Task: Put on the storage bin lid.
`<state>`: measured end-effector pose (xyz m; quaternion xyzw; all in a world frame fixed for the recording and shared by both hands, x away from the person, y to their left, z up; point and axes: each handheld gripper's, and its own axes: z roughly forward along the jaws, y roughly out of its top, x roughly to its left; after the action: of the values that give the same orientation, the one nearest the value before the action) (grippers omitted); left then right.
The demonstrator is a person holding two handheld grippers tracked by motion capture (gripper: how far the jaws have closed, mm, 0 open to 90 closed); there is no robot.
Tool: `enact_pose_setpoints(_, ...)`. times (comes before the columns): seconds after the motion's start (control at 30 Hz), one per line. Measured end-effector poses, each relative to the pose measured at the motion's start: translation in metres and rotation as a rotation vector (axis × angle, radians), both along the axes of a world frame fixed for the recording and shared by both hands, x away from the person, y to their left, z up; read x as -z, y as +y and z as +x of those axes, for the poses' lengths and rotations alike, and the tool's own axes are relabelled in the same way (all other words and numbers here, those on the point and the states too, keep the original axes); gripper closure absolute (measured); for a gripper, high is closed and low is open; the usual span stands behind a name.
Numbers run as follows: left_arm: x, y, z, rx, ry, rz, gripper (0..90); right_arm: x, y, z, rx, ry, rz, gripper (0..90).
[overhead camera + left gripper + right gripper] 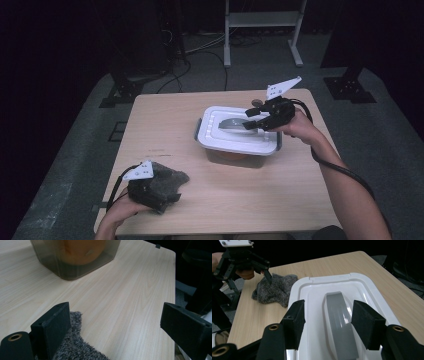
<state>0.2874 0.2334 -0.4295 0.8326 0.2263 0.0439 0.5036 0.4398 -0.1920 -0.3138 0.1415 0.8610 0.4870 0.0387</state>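
Box (pixel 235 150) near bench (pixel 165 125) far-right corner: smoky translucent walls, orange thing inside, white lid (pixel 215 135) with grey handle (pixel 340 322). Right tongs (pixel 328 323) straddle handle, parted, not pinching. Left tongs (pixel 113 325) wide open (grey fuzzy cloth (pixel 167 182) beneath, near-left corner).

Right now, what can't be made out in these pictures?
- Orange thing in the container: cut off by the left gripper view's top edge, dimmed by tinted walls.
- High view: white lid hides the contents.
- Grey cloth: partly under the left claw.
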Motion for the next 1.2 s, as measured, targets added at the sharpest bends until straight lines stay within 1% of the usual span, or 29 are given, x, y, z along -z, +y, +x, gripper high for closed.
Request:
enact_pose_setpoints(0.37,0.0,-0.001,0.002,0.009,-0.006,0.0,8.8,-0.001,-0.025,-0.016,0.039,0.0,-0.001,41.0)
enact_pose_setpoints(0.57,-0.001,-0.002,0.001,0.007,-0.007,0.004,8.8,-0.003,-0.039,-0.024,0.057,-0.006,0.013,39.6)
enact_pose_setpoints(0.77,0.0,-0.003,0.002,0.009,-0.004,0.003,8.8,0.001,-0.054,-0.032,0.078,-0.003,0.02,39.4)
enact_pose_setpoints(0.87,0.0,-0.002,0.002,0.007,-0.003,0.002,8.8,0.003,-0.062,-0.036,0.091,0.008,0.021,39.1)
enact_pose_setpoints(1.07,0.0,-0.002,0.002,0.007,-0.004,0.004,8.8,0.006,-0.073,-0.042,0.107,0.015,0.007,38.6)
enact_pose_setpoints(1.2,0.0,-0.002,0.002,0.004,-0.002,0.001,8.8,0.008,-0.081,-0.047,0.121,0.016,0.017,38.6)
